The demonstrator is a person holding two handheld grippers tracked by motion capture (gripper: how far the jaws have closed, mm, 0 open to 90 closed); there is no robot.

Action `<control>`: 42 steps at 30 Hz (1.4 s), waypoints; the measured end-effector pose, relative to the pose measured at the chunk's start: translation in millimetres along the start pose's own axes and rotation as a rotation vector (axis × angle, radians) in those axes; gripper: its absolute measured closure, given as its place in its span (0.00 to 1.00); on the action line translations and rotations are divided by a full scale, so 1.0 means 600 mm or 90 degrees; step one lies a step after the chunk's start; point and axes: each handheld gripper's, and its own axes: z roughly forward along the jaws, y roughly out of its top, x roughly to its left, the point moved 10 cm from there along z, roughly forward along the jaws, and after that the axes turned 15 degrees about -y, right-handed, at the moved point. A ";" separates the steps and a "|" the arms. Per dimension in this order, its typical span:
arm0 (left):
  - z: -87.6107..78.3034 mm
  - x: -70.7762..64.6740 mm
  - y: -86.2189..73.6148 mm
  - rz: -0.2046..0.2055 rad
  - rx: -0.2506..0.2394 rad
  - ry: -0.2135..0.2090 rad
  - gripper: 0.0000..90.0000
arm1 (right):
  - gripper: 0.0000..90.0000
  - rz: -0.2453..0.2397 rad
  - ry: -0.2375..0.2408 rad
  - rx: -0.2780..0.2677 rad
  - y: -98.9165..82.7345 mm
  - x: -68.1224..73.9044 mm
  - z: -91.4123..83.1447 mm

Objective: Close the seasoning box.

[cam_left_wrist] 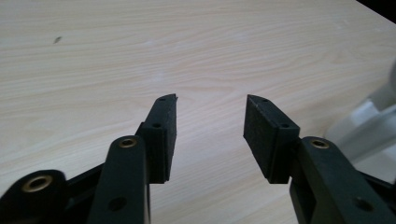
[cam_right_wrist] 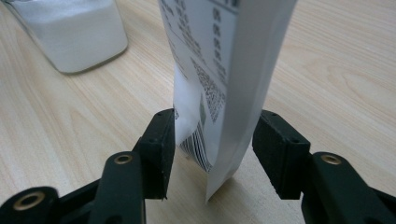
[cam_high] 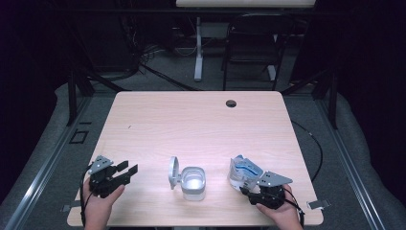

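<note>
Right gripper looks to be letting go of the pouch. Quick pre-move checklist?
1. Right gripper pads off pouch: left pad looks to touch, right pad clear; cannot tell.
2. Pouch standing on table unaided: cannot tell.
3. Container lid flipped open: ok.
4. Container upright, white contents inside: ok.
5. Left gripper open, nothing between pads: ok.
6. Gap between pouch and container: ok.

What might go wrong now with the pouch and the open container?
1. The pouch stands between the right gripper's parted jaws, unclamped; it may tip over.
2. If it falls toward the open container, it may knock it or spill.
3. The left gripper is open and away, so nothing steadies the container.
</note>
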 end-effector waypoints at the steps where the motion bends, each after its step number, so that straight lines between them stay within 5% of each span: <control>1: 0.004 -0.016 0.002 0.015 0.006 -0.007 0.67 | 0.53 0.012 -0.004 -0.002 0.004 -0.001 -0.002; 6: 0.010 -0.048 0.012 0.025 0.003 -0.045 0.79 | 0.51 0.018 -0.009 -0.003 0.006 -0.001 -0.008; 9: 0.022 -0.080 0.014 0.063 0.025 -0.066 0.86 | 0.49 0.012 -0.017 -0.005 0.008 -0.002 -0.016; 15: 0.037 -0.123 0.018 0.087 0.036 -0.108 1.00 | 0.47 0.026 -0.028 -0.013 0.012 -0.008 -0.023; 34: 0.066 -0.207 0.041 0.133 0.020 -0.188 1.00 | 0.45 0.031 -0.030 -0.001 0.003 -0.010 -0.023; 37: 0.069 -0.227 0.046 0.138 0.012 -0.220 1.00 | 0.45 0.034 -0.029 -0.002 0.002 -0.009 -0.023; 42: 0.069 -0.235 0.052 0.149 0.007 -0.213 1.00 | 0.43 0.038 -0.029 -0.003 0.000 -0.012 -0.026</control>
